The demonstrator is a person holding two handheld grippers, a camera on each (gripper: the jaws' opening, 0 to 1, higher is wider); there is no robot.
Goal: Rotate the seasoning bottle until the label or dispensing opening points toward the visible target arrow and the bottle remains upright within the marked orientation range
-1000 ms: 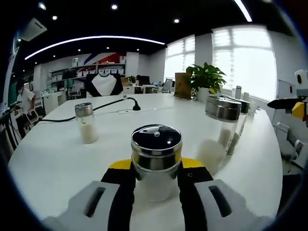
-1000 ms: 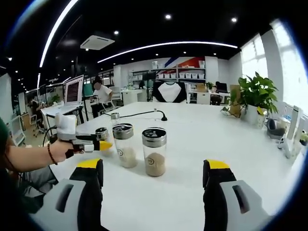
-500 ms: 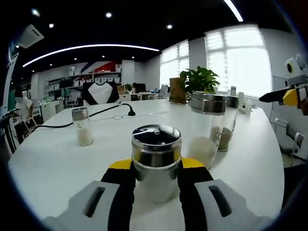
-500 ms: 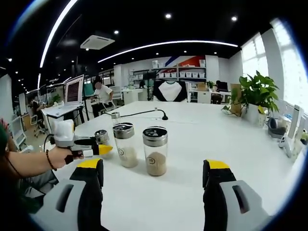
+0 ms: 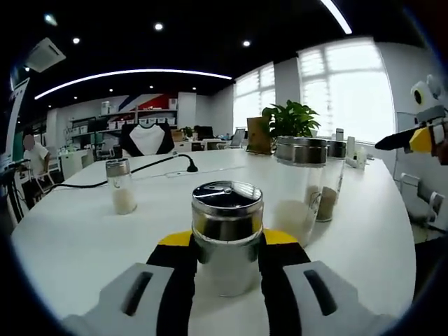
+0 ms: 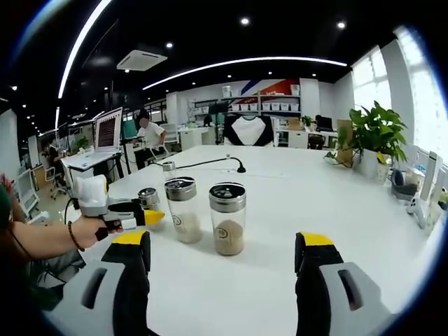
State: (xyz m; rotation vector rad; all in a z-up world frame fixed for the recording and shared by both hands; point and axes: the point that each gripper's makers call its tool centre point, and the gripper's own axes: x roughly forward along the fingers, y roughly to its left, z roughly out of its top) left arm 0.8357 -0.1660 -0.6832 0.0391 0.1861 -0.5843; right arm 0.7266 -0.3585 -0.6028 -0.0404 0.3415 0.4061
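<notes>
We've got the seasoning bottle standing upright on the white table, clamped dead-centre in our left gripper, while the right gripper hangs open, well clear of it.

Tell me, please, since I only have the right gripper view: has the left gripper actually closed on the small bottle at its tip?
Observer: Yes. In the left gripper view, the seasoning bottle sits between the left gripper's jaws, and both are against its sides.
Operator: Thank you. Where on the bottle do they grip?
Observer: On the glass body, just below the metal lid.
Operator: Is it tilted?
Observer: No, it looks upright, with the lid's top level.
</notes>
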